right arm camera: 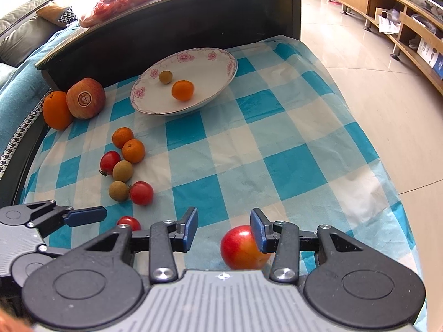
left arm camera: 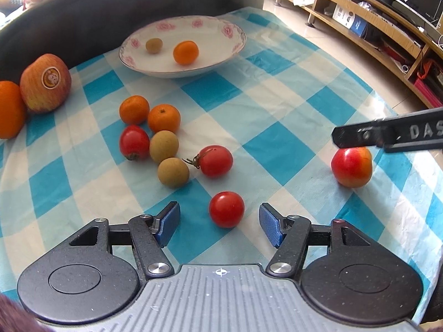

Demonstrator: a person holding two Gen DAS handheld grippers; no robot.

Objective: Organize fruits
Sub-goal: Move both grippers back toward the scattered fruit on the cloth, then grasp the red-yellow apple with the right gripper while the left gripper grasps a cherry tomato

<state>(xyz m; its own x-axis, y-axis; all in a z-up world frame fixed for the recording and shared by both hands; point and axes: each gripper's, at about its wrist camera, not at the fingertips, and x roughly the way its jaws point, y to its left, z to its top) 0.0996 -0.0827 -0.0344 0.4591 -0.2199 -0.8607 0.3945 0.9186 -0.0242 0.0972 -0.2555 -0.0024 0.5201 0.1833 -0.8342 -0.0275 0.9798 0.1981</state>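
Observation:
A white flowered bowl (left arm camera: 210, 63) (right arm camera: 218, 94) at the back of the checked cloth holds a small orange (left arm camera: 186, 52) and a longan (left arm camera: 154, 45). My left gripper (left arm camera: 219, 224) is open, with a cherry tomato (left arm camera: 226, 209) on the cloth between its blue pads. My right gripper (right arm camera: 224, 231) is open; a red-yellow fruit (right arm camera: 242, 247) (left arm camera: 351, 167) lies on the cloth between its jaws, against the right pad. A cluster of small oranges (left arm camera: 149, 114), tomatoes (left arm camera: 216, 161) and longans (left arm camera: 164, 146) lies mid-left.
A large apple (left arm camera: 45, 83) and a big orange (left arm camera: 9, 109) sit at the far left by a dark table edge (right arm camera: 166, 25). The cloth's right edge drops to a tiled floor (right arm camera: 387, 96). A wooden shelf unit (left arm camera: 373, 27) stands at the right.

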